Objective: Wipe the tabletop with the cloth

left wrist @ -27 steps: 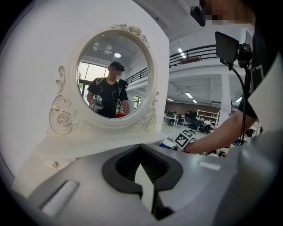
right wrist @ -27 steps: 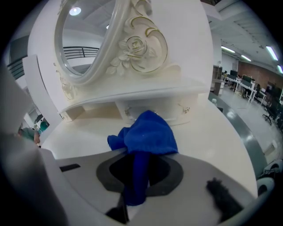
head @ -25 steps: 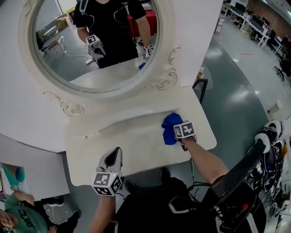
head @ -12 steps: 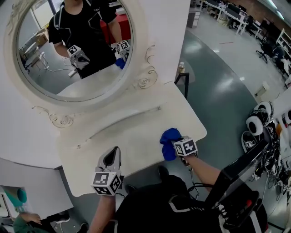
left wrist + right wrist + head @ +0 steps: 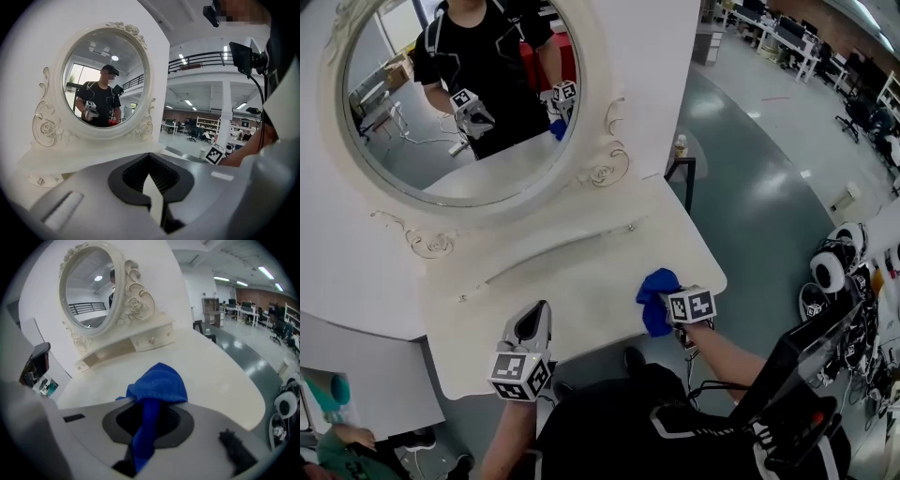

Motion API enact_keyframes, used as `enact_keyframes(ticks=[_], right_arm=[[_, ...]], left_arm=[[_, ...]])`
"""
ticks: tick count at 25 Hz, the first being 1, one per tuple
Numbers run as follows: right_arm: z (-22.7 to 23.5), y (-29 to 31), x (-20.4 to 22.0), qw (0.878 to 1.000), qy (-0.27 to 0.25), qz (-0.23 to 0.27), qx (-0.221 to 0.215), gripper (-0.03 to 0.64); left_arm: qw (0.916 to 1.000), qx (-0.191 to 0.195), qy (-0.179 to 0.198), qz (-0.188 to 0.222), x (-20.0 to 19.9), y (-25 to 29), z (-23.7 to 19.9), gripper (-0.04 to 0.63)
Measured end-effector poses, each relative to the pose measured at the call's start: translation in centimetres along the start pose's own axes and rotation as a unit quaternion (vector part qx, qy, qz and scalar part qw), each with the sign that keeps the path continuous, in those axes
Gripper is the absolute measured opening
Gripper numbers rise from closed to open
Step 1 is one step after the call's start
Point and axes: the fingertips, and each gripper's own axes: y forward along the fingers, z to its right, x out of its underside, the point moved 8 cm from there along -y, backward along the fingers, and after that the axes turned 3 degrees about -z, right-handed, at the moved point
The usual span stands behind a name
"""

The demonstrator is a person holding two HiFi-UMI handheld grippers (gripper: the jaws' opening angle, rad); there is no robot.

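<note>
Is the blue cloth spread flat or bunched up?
Bunched up: the cloth is a crumpled lump pinched in the right hand-held gripper.

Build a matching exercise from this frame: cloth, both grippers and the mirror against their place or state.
Things:
1. blue cloth
2. left gripper
3. right gripper
4. mirror

Places or states:
A. upright at the back of the tabletop
B. jaws together with nothing between them, near the tabletop's front edge
C. bunched on the right part of the tabletop, one end pinched
D. jaws clamped on something blue

Pairs: 1-C, 2-B, 3-D, 4-A
</note>
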Motion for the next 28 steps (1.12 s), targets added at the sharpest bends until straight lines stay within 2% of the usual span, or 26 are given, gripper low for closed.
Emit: enact_keyframes(ticks=[6,11,18,28], right_arm=[[2.4,4.7,-8.5,0.999,-0.026,0.034,0.011,0.054],[3.5,8.0,-12.1,0.999,-0.038,0.030,0.018,0.054],[3.5,7.6,-10.3,0.997,-0.074,0.027,0.018,0.054],[3.9,1.0,-0.9,0.999,-0.022,0.020,0.023,0.054]], left_arm=[[0.9993,-0.035,-0.006,-0.008,0.4,-0.5,0.6,0.006],[0.9979,-0.061,-0.017,-0.015,0.8,-0.9,1.1,0.006],[0.9976,-0.063,-0.023,-0.018,0.8,-0.2,0.9,0.006],[0.9999,0.002,0.000,-0.017,-0.2,2.6,1.1,0.006]])
